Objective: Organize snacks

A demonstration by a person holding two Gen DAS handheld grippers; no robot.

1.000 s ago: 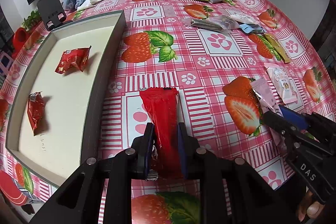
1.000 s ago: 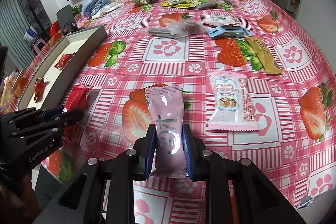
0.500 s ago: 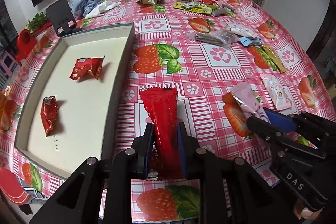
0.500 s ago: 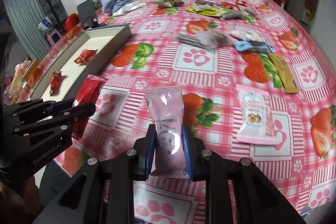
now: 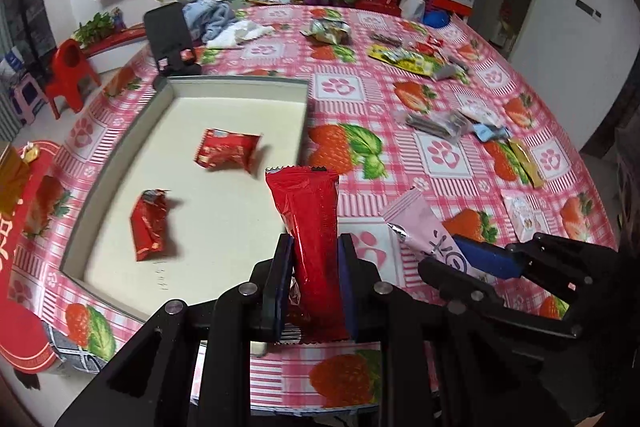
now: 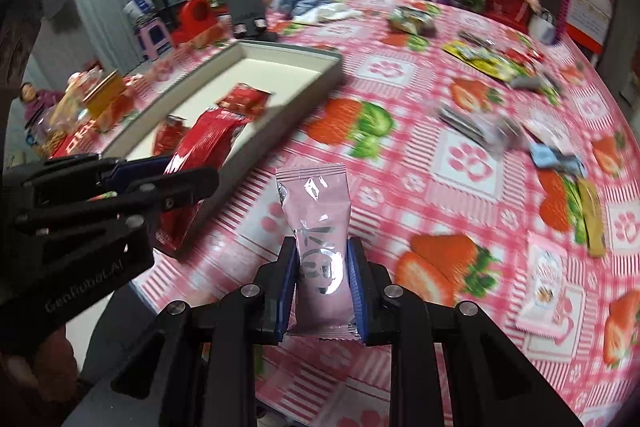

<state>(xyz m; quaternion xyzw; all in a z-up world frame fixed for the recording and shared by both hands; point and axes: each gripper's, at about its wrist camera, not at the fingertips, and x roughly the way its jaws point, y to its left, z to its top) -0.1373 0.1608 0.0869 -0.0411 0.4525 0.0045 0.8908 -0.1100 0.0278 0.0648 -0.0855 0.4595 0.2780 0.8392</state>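
Over the near edge of the table (image 5: 452, 163), with its pink strawberry-print cloth, both tongs carry a snack packet lifted clear of the surface. The left tongs (image 5: 314, 281) are clamped on the lower half of a red snack packet (image 5: 310, 227), which stands upright between the blue pads with its crimped top seam free above them. The right tongs (image 6: 322, 285) are closed the same way on a pale pink snack packet (image 6: 316, 223), gripped low across its width. Just to the left lies the shallow grey tray (image 5: 236, 81), in which two red foil packets (image 5: 228, 151) already rest on the cream floor. Judging by their look, both held packets are light, puffy film pouches: soft and crushable, slick on the outside, and likely to swing or slip if pinched near a seam alone. A hold across the filled middle, as here, seems the safest, with only enough squeeze to keep the contents from breaking. More wrapped snacks (image 5: 440, 123) lie scattered across the far side of the table, well apart from the tray, so the sorting looks far from finished.
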